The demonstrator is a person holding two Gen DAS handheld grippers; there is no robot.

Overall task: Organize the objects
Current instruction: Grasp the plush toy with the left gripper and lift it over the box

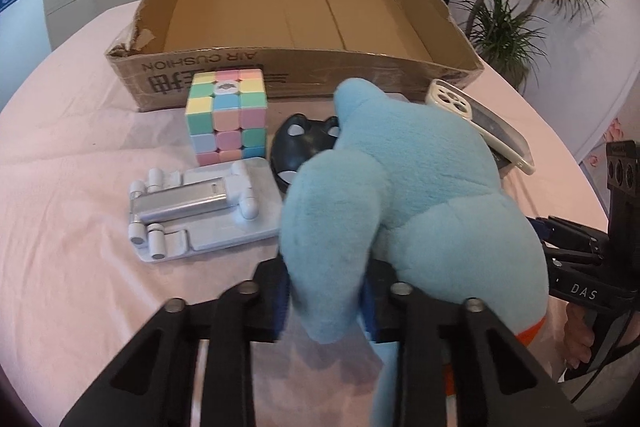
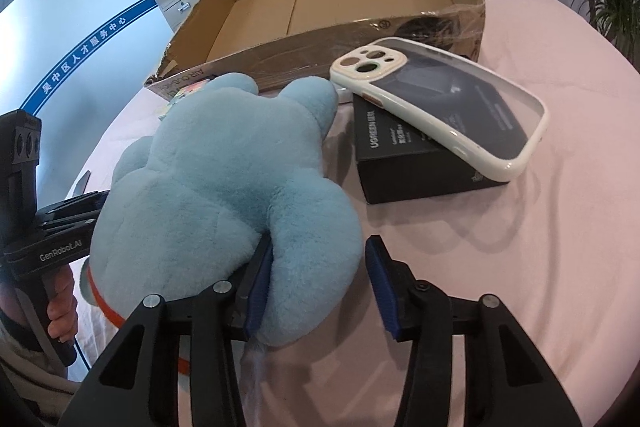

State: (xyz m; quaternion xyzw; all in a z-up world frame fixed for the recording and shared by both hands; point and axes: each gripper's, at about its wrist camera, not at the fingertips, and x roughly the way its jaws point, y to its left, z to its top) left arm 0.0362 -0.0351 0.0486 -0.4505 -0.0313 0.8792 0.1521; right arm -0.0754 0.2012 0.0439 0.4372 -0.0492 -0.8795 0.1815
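on the pink cloth-covered table (image 1: pixel 60 187) we list, left to right:

item one: a white plastic folding stand (image 1: pixel 200 211), flat, with rounded hinge barrels and a brushed metal bar across its middle.

item two: a pastel puzzle cube (image 1: pixel 226 115), glossy squared tiles, standing just behind the stand and just in front of the box wall.

item three: a small dark rounded object (image 1: pixel 298 147) with pale oval marks, smooth and shiny, partly hidden behind the plush; we cannot tell what it is.

item four: a light blue plush toy (image 1: pixel 400 195), fuzzy and lumpy, with rounded lobes and an orange band at its lower edge. it lies on the table in front of the box.

item five: a black matte carton (image 2: pixel 400 155) with white lettering, and on top of it, tilted, a cream-rimmed phone case (image 2: pixel 452 107) with a clear back and round camera cut-outs.

behind all: an open, shallow cardboard box (image 1: pixel 440 23), corrugated, with torn corners and taped walls; nothing is seen inside.

our left gripper (image 1: pixel 326 301) has its blue pads clamped together on one soft lobe of the plush. our right gripper (image 2: pixel 320 287) straddles another lobe: the left pad presses into the fur, the right pad stands clear of it, so that pair is apart.
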